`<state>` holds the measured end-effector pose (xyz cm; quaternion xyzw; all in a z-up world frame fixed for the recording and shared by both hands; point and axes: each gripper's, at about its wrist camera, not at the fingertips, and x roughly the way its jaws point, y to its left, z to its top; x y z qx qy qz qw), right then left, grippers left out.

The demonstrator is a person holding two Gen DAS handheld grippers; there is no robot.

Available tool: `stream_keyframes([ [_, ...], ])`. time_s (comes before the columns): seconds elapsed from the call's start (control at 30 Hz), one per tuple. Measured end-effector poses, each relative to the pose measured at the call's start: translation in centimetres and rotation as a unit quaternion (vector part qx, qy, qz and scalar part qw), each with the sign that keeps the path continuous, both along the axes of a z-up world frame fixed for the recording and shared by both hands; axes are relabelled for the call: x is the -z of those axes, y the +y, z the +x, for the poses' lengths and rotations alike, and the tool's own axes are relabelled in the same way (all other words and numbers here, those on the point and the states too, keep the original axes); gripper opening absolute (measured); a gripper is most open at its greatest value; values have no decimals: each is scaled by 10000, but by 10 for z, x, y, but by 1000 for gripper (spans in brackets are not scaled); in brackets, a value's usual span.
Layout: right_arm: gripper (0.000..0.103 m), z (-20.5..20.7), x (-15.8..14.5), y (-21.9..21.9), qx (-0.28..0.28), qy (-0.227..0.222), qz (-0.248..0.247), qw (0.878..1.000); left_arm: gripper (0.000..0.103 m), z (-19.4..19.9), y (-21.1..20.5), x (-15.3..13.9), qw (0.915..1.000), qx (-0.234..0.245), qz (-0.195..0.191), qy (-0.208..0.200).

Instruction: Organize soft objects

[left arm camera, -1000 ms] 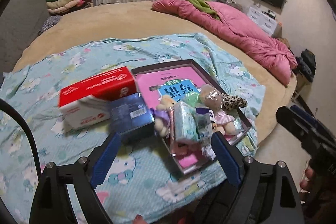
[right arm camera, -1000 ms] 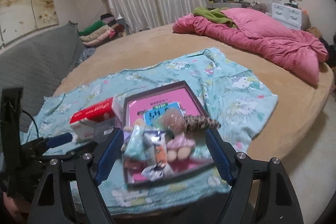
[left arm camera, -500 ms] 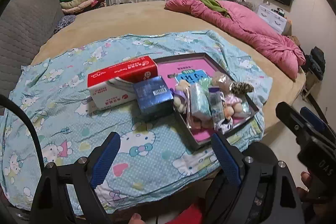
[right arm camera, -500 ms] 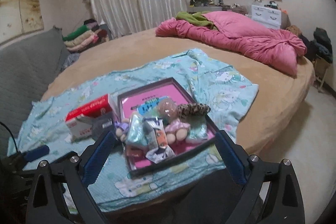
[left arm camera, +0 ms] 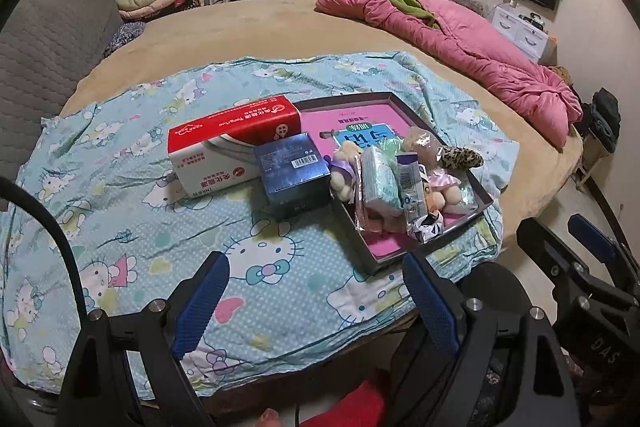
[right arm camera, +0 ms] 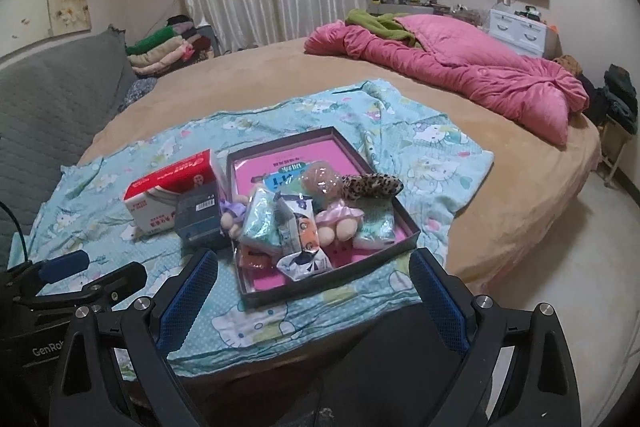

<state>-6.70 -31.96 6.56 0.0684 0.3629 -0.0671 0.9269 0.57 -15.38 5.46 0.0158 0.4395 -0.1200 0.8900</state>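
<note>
A bed (right arm camera: 280,83) carried a blue sheet (left arm camera: 132,187), probably spread as a work surface. On it lay a tray (right arm camera: 404,223) heaped with soft toys (right arm camera: 340,223) and packets (right arm camera: 260,219), seemingly gathered for sorting, with a tissue box (left arm camera: 224,143) and blue box (left arm camera: 292,171) just beside. The left gripper (left arm camera: 316,299) and right gripper (right arm camera: 312,297) hung short of the tray, fingers spread, nothing between them.
</note>
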Motion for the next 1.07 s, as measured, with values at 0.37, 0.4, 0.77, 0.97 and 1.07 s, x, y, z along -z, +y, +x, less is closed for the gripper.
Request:
stream_keyframes([
  [0.37, 97, 3, 7, 1, -72, 85, 19, 9999, 88, 1, -1, 4, 10000, -22, 37, 75],
  [0.4, 97, 3, 7, 1, -72, 91, 24, 9999, 88, 1, -1, 4, 10000, -27, 42, 84],
  [0.77, 97, 4, 9, 4, -143, 79, -3, 9999, 88, 2, 0, 6, 9999, -19, 47, 92],
  [0.97, 97, 4, 10, 3, -154, 85, 34, 9998, 88, 1, 1, 10, 9999, -39, 87, 104],
  [1.07, 97, 7, 11, -2, -158, 49, 85, 9998, 88, 6, 5, 17, 9996, -184, 190, 52],
])
